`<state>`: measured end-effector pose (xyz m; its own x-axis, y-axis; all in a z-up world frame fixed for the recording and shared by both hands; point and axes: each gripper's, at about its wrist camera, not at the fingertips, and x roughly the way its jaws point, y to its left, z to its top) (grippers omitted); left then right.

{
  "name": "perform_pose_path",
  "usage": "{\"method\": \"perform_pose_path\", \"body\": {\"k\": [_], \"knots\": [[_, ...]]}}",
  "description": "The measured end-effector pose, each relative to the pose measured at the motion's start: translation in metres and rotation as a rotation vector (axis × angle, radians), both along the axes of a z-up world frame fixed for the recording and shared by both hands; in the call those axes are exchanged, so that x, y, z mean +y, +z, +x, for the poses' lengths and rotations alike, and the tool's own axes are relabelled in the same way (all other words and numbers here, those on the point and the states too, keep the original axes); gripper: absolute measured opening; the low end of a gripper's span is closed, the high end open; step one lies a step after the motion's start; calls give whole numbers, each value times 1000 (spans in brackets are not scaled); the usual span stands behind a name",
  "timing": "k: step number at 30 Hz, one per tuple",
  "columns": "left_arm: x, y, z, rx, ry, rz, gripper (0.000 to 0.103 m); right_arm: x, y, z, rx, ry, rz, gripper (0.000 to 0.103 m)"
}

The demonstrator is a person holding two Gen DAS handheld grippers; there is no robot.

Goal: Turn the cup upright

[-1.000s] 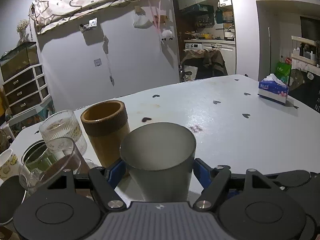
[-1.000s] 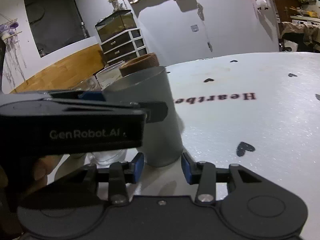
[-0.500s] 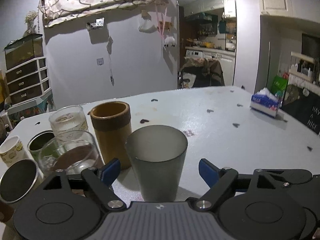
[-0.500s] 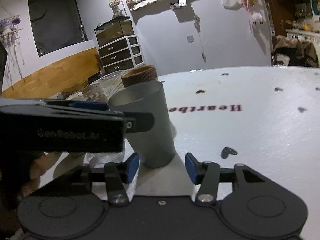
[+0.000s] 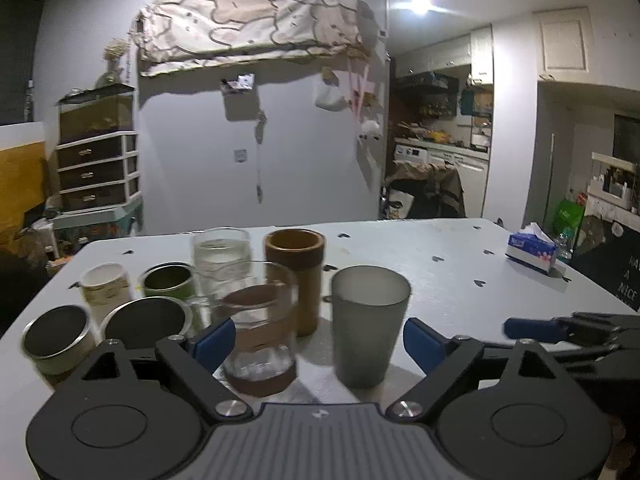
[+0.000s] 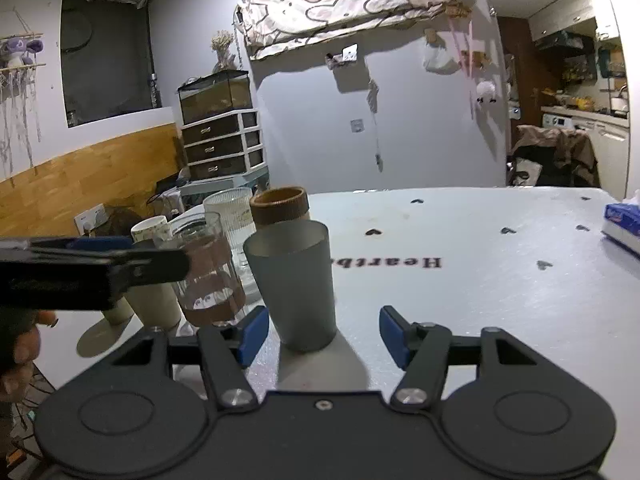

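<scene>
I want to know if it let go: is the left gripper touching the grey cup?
Apart. In the left wrist view, the left gripper stands open, and white table shows between the grey cup and each blue fingertip.

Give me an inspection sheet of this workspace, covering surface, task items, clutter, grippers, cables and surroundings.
Surface: white table with small dark heart marks and printed lettering.
Job's things: grey cup stands upright, mouth up, nothing gripping it.
Clutter: brown cylinder cup, ribbed glass, clear glass with brown band, paper cup, green tin, two metal tins at the left edge, tissue box.
Grippers: left gripper open, fingers apart from the cup; right gripper open, likewise.
Cables: nothing seen on the table.
Surroundings: drawer unit, kitchen area behind.
</scene>
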<state>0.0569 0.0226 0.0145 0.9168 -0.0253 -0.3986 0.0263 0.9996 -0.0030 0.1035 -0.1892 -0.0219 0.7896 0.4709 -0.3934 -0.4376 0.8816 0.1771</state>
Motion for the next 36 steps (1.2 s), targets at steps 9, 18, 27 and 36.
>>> {"method": "perform_pose_path", "body": {"k": [9,18,27,36], "knots": [[26,1,-44,-39,43,-22,99,-2,19,-43,-74,-45,-21,70],[34,4,-80,-84,73,-46,103,-3,31,-77,-120,-107,-54,85],[31,-3,-91,-38,91,-17,103,-5,30,-96,-116,-172,-93,100],[27,-4,-97,-25,86,-25,103,-3,31,-107,-111,-166,-107,103]]}}
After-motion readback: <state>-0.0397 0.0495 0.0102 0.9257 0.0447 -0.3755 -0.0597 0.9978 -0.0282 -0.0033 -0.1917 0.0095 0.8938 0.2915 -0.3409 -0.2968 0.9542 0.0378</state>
